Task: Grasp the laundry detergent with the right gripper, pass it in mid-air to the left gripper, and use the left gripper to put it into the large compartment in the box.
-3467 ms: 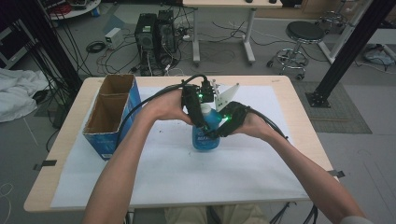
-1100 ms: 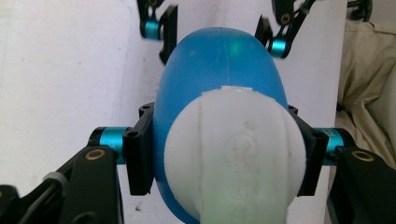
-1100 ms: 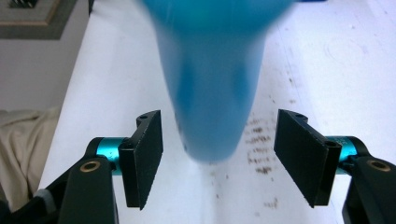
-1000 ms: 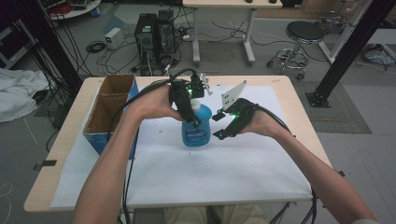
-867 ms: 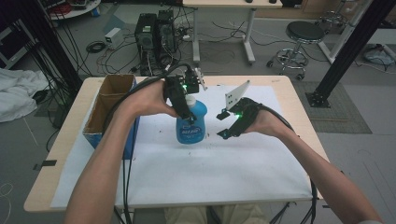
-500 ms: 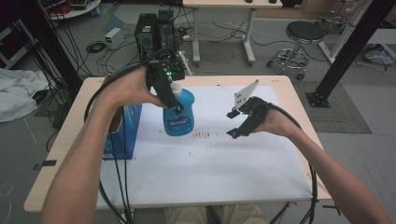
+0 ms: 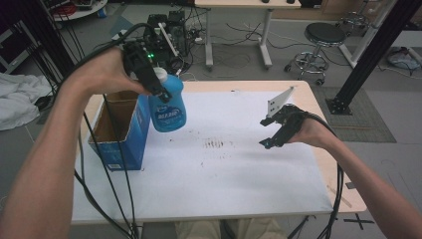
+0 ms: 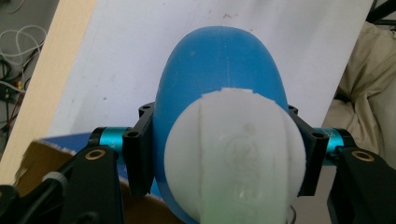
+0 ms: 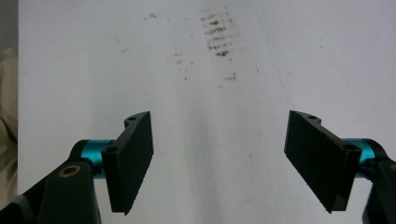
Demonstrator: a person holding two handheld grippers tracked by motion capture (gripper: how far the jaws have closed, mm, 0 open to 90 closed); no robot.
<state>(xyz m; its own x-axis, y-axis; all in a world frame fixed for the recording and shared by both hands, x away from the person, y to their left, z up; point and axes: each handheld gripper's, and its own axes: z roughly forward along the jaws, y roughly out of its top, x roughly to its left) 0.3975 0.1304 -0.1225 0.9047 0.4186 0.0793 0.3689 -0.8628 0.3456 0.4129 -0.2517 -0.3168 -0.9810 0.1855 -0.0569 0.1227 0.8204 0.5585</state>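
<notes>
Up above the left end of the table [image 7: 298,199] hangs the blue bottle [image 7: 168,107], clear of the top, with its white cap [image 8: 233,154] pinched tight between the black jaws of the left gripper [image 7: 149,69]. It hangs right over the near-right wall of the blue cardboard box [image 7: 122,132], which stands open by the left edge with its brown inside showing. In the left gripper view, the box corner sits just under the bottle. A white sheet [image 7: 229,174] covers most of the table, and its middle is bare but for some small brown smudges [image 7: 216,144], so there is lots of room there. The right gripper [image 7: 273,132] hovers low near the right edge, well apart from the bottle. Its jaws have just been opening and now stand wide with nothing between them, only the white sheet below. Black cables [image 7: 109,174] hang down from the left hand, cross in front of the box and drop past the near edge. Behind the far edge, on the floor, stand a black stool [image 7: 323,37] and a tangle of wires [image 7: 239,55].
</notes>
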